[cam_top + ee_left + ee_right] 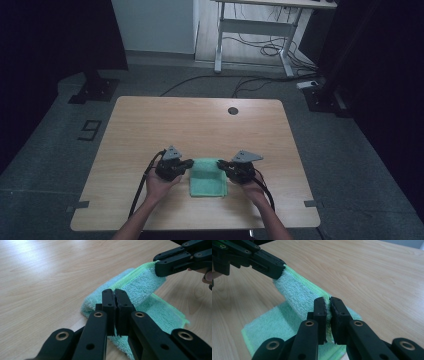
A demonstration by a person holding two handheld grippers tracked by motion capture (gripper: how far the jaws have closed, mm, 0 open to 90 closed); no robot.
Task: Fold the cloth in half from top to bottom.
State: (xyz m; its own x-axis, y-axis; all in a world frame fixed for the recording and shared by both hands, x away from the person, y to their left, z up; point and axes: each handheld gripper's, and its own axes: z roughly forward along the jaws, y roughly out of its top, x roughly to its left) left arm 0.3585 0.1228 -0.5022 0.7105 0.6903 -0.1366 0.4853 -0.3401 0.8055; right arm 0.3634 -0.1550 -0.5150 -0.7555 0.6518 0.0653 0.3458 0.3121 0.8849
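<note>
We've got a small mint-green terry cloth w/ a yellow-green stitched hem (208,178) lying near the front-centre of the light wood worktop (200,125), between both hands. Left gripper (114,293) has its jaws clamped on one corner of the top layer's hem; right gripper (328,301) has its jaws clamped on the opposite corner of the same edge. That hem is lifted off the lower layer and stretched taut between the two, so its long axis runs straight left-right, gripper to gripper. The rest of the cloth sits flat under it, on the side nearer us. Both hands are equally near. Our guess: next move carries this edge over as one, both grippers moving parallel, to fold or unfold.
</note>
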